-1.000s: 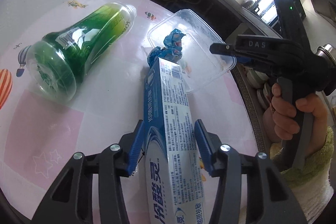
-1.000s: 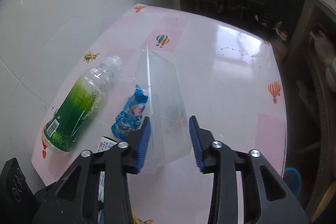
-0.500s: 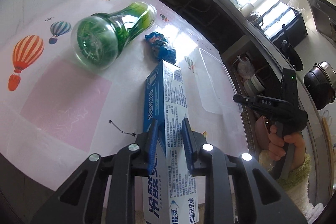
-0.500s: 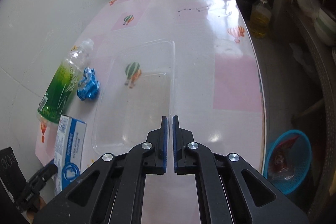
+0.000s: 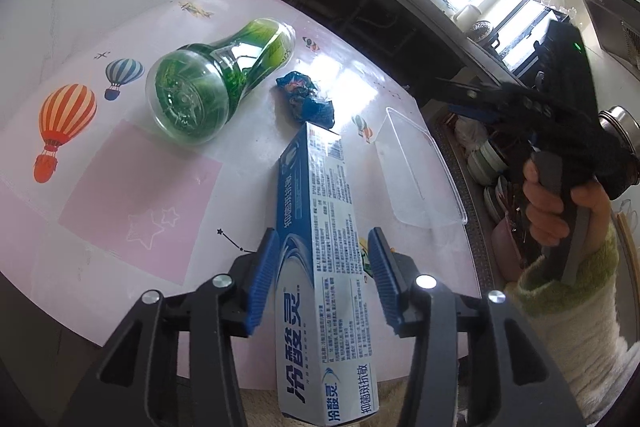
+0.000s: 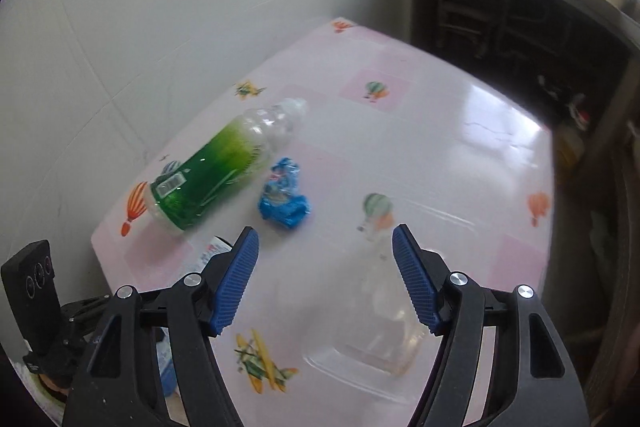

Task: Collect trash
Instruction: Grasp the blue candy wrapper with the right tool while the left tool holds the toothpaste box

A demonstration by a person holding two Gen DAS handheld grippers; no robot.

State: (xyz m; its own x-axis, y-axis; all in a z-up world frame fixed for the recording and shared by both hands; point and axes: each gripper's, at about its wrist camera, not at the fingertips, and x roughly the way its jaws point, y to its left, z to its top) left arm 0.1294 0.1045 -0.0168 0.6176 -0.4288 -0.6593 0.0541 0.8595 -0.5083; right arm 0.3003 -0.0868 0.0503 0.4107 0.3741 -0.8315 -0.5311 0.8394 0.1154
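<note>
Readable text is almost all on the toothpaste box (image 5: 320, 267), left wrist view. Big white Chinese characters 冷酸灵 on the blue side panel at the near end. Smaller vertical 抑菌斑抗敏 higher on that panel, and again on the white face at the near end. A barcode sits at the box's far end, digits too small to read. Fine print down the white face is illegible. The green bottle (image 6: 208, 179) beyond the box carries a white barcode sticker near its base, right wrist view; unreadable.
</note>
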